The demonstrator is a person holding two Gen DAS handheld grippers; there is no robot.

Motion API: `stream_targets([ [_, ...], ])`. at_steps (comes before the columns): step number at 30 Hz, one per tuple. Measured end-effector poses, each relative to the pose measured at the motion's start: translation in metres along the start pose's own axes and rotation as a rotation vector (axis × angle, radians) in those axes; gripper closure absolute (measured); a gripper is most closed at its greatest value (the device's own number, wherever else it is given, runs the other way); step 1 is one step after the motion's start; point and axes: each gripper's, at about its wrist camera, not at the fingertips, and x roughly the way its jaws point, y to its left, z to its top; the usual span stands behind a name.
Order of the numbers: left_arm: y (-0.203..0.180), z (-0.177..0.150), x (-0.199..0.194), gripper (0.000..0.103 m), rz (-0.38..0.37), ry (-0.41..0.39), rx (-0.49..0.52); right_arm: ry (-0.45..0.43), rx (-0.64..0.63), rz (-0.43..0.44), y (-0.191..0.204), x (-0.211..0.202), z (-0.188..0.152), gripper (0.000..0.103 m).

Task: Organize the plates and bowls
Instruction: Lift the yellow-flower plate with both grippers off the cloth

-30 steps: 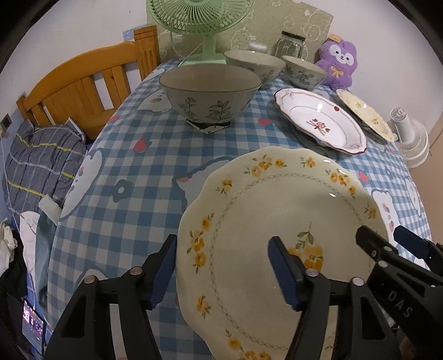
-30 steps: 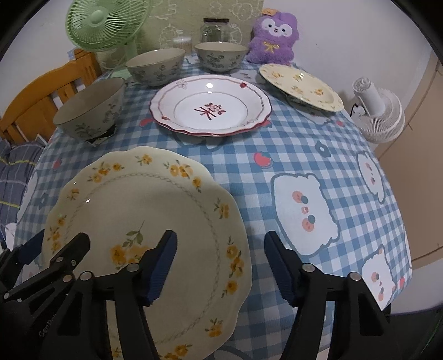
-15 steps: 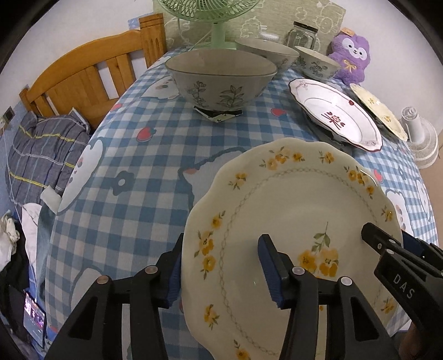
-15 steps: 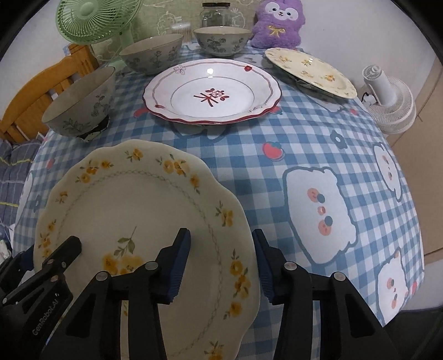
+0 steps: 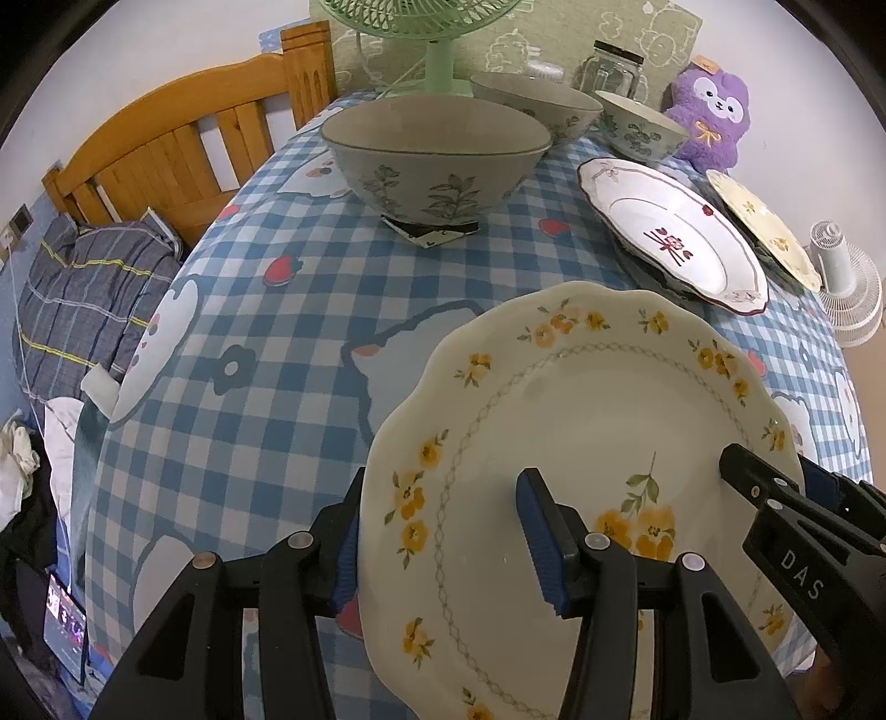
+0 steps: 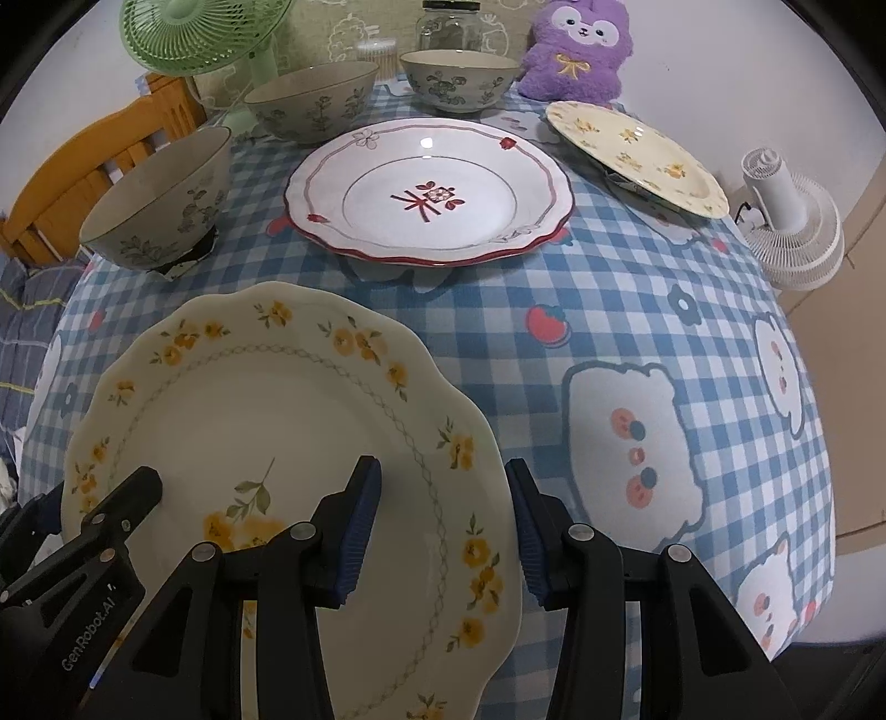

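Note:
A cream plate with yellow flowers (image 5: 581, 421) (image 6: 266, 421) is held above the near edge of the checked table. My left gripper (image 5: 443, 531) is shut on its left rim. My right gripper (image 6: 443, 520) is shut on its right rim and shows in the left wrist view (image 5: 797, 520). Farther back lie a white plate with red trim (image 6: 426, 194) (image 5: 675, 232), a second cream flowered plate (image 6: 637, 149) (image 5: 764, 227), and three grey floral bowls: near left (image 5: 437, 155) (image 6: 160, 205), middle (image 6: 315, 99) (image 5: 537, 105), far (image 6: 459, 77) (image 5: 642, 127).
A green fan (image 6: 205, 33), a glass jar (image 6: 448, 25) and a purple plush (image 6: 576, 50) stand at the table's back. A white fan (image 6: 792, 227) stands off the right side. A wooden bed frame (image 5: 183, 149) with bedding is at the left.
Both grippers have closed their jaws on the plate's rims and the plate has lifted and tilted a little. The view has moved slightly forward over the table.

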Motion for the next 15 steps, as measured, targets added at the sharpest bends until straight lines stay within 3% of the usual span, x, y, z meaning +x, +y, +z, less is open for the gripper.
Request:
stream_targets([
  [15, -0.058, -0.005, -0.009, 0.051, -0.001, 0.001, -0.003, -0.009, -0.005, -0.002, -0.058, -0.008, 0.001, 0.054],
])
